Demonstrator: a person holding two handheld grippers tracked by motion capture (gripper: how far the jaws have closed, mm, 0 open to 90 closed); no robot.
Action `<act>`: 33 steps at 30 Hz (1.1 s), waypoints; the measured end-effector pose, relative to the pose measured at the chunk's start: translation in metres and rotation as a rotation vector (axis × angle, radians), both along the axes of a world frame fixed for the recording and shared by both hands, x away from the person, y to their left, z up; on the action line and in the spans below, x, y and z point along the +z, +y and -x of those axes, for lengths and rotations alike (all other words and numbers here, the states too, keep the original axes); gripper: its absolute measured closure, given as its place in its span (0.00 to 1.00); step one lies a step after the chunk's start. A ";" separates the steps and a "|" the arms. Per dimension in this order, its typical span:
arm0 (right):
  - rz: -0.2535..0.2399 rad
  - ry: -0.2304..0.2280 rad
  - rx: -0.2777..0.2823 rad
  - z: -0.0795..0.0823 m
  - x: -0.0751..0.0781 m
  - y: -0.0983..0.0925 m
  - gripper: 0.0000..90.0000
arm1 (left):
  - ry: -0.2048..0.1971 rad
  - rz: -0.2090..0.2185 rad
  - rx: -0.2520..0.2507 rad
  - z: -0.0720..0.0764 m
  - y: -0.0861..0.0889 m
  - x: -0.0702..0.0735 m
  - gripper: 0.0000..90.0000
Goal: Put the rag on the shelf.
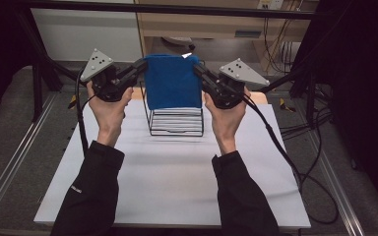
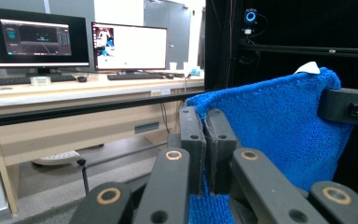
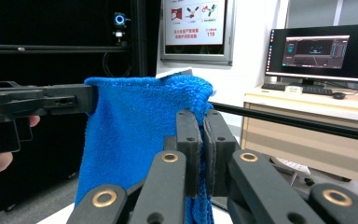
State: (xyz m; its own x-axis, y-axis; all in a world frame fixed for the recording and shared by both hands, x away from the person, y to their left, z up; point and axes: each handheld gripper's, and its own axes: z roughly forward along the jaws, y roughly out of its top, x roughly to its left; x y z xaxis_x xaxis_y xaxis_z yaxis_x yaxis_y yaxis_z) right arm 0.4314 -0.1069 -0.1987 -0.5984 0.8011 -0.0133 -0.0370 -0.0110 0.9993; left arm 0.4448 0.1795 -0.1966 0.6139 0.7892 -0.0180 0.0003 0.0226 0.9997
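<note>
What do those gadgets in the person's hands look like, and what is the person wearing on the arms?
Each hand holds a black two-jaw gripper: the left gripper and right gripper each carry a grey three-cornered plate with dark dots on top, and a black cable trails from the right one. Brass-coloured pivot rings show along the linkages. The person wears black long sleeves.

Fluffy blue terry cloth (image 1: pixel 172 81), thin black wire rack (image 1: pixel 176 123) — matt black plastic tongs (image 2: pixel 207 135), matt white tabletop (image 1: pixel 177 172)

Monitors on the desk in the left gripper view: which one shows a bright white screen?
The right-hand monitor, nearer the blue cloth; the left one is dark.
</note>
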 end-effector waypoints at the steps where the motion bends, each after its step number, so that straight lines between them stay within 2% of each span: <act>1: -0.002 -0.004 -0.001 -0.001 0.002 0.000 0.97 | -0.002 0.001 0.000 -0.001 0.000 0.002 0.97; 9: -0.004 -0.019 -0.017 -0.008 0.013 -0.001 0.97 | -0.028 -0.001 0.002 -0.006 -0.004 0.016 0.97; 14: -0.014 -0.029 -0.024 -0.014 0.022 -0.001 0.97 | -0.035 0.009 0.006 -0.014 -0.005 0.026 0.97; 23: -0.014 -0.058 -0.041 -0.025 0.034 -0.001 0.97 | -0.065 0.001 0.014 -0.025 -0.008 0.043 0.97; 33: -0.006 -0.055 -0.060 -0.044 0.038 -0.001 0.97 | -0.062 0.000 0.028 -0.045 -0.012 0.048 0.97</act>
